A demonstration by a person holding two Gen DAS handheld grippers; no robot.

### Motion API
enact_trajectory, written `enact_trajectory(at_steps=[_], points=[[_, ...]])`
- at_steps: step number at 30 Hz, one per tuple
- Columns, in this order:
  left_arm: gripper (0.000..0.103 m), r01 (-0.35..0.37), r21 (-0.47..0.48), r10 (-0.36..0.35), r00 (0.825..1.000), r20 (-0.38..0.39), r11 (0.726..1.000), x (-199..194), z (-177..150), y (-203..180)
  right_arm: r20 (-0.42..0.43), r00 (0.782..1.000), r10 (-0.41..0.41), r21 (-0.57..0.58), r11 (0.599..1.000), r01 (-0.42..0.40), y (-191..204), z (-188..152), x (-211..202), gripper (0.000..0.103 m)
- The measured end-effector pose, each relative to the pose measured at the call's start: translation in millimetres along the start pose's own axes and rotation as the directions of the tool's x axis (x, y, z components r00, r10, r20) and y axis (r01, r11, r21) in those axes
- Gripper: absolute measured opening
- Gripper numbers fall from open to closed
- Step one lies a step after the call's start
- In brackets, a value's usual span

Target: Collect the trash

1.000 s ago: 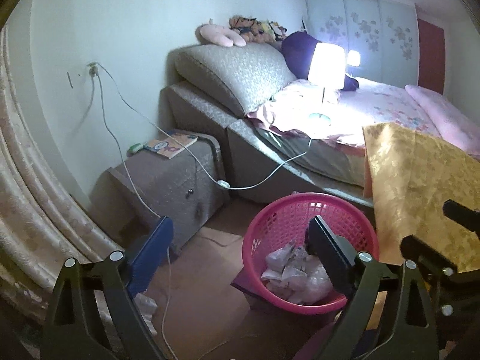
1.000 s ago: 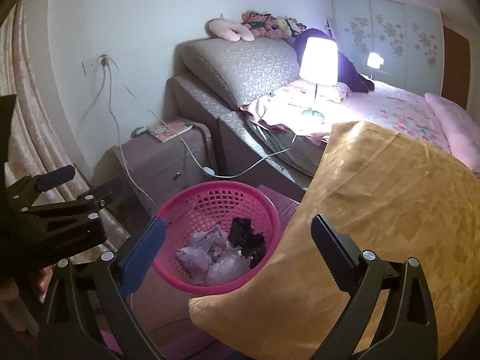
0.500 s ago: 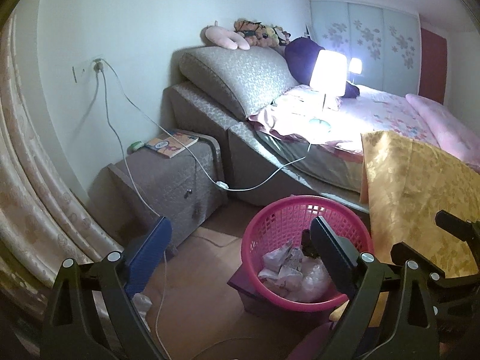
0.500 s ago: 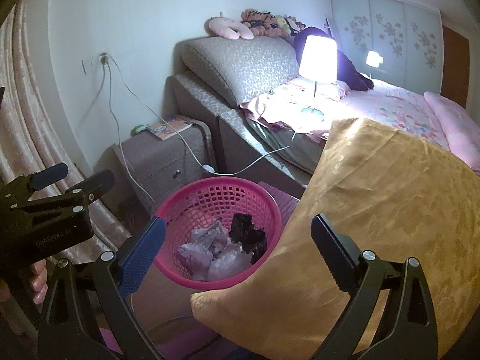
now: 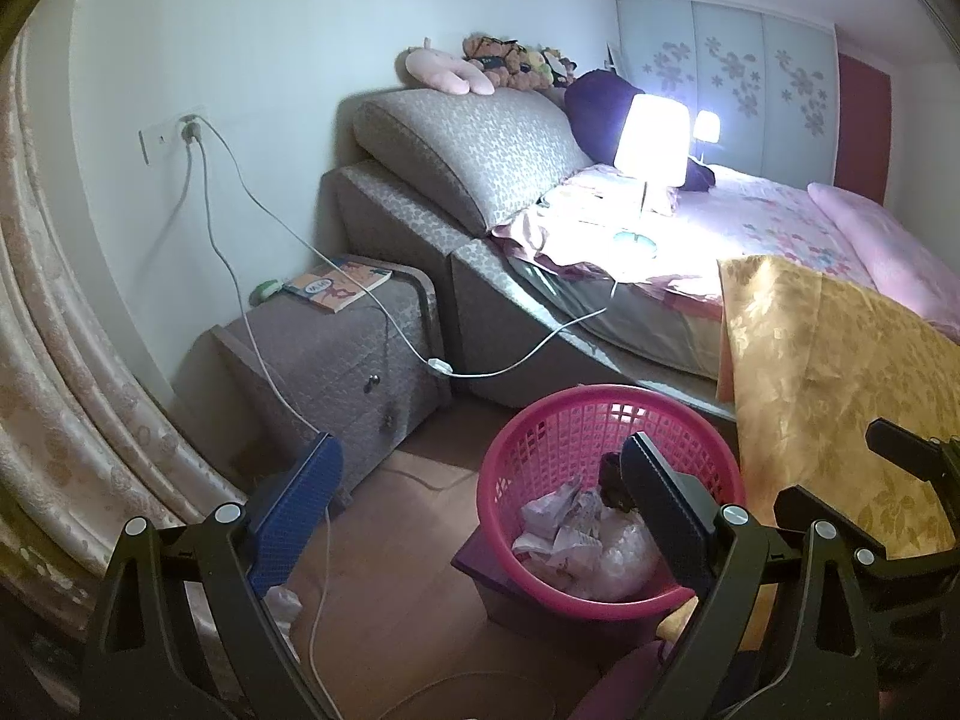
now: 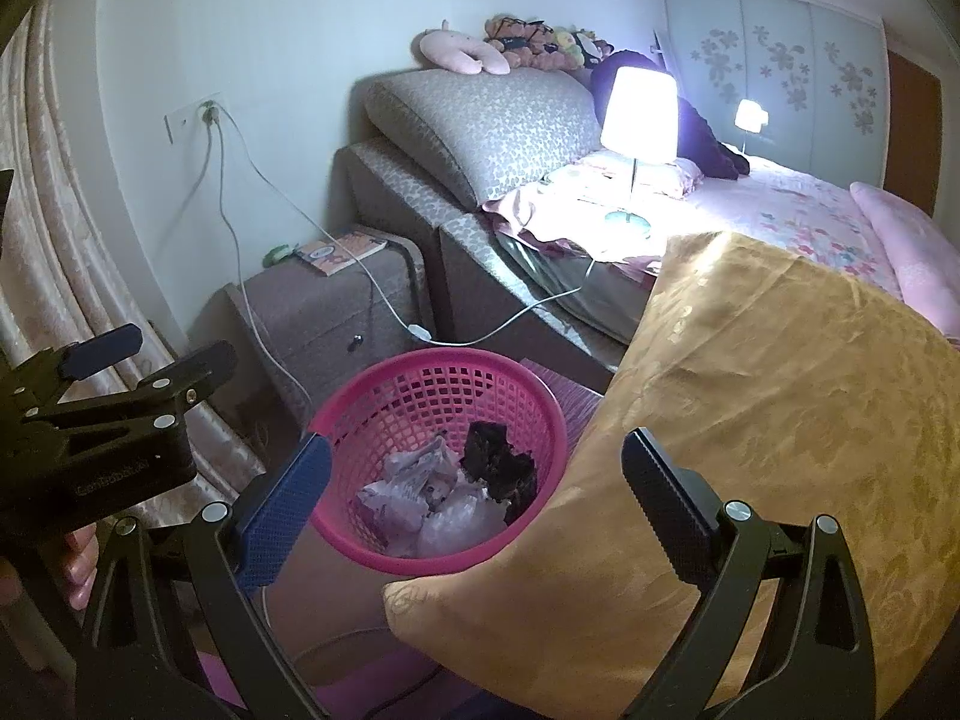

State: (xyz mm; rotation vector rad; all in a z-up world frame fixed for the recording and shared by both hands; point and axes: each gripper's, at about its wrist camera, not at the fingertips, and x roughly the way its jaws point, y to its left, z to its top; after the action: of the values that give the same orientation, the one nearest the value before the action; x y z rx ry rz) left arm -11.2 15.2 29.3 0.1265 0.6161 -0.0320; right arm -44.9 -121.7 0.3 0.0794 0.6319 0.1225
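A pink plastic basket (image 5: pixel 543 420) stands on a purple box on the floor by the bed; it also shows in the right wrist view (image 6: pixel 384 387). It holds crumpled white paper and plastic trash (image 5: pixel 576 534) (image 6: pixel 432 504) and a dark scrap (image 6: pixel 498 468). My left gripper (image 5: pixel 480 510) is open and empty, above and in front of the basket. My right gripper (image 6: pixel 474 498) is open and empty, over the basket's near side. A small white scrap (image 5: pixel 282 600) lies on the floor by the curtain.
A gold cushion (image 6: pixel 750 420) leans against the bed right of the basket. A grey nightstand (image 5: pixel 336 354) with a book stands left, with white cables (image 5: pixel 288 396) trailing to the floor. A lit lamp (image 5: pixel 651 138) stands on the bed. A curtain (image 5: pixel 54 360) hangs at the left.
Both grippers have drawn back and up a little from the basket; it sits lower and smaller in both views. Both stay open.
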Motion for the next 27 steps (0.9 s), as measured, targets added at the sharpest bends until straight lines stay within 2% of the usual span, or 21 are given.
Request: enact_trajectory(at_steps=[27], points=[[0.09, 0.007, -0.021, -0.008, 1.0, -0.022, 1.0, 4.1, -8.3, -3.6, -0.009, 1.0, 0.002, 0.002, 1.0, -0.001, 0.7, -2.7, 1.8, 0.094]])
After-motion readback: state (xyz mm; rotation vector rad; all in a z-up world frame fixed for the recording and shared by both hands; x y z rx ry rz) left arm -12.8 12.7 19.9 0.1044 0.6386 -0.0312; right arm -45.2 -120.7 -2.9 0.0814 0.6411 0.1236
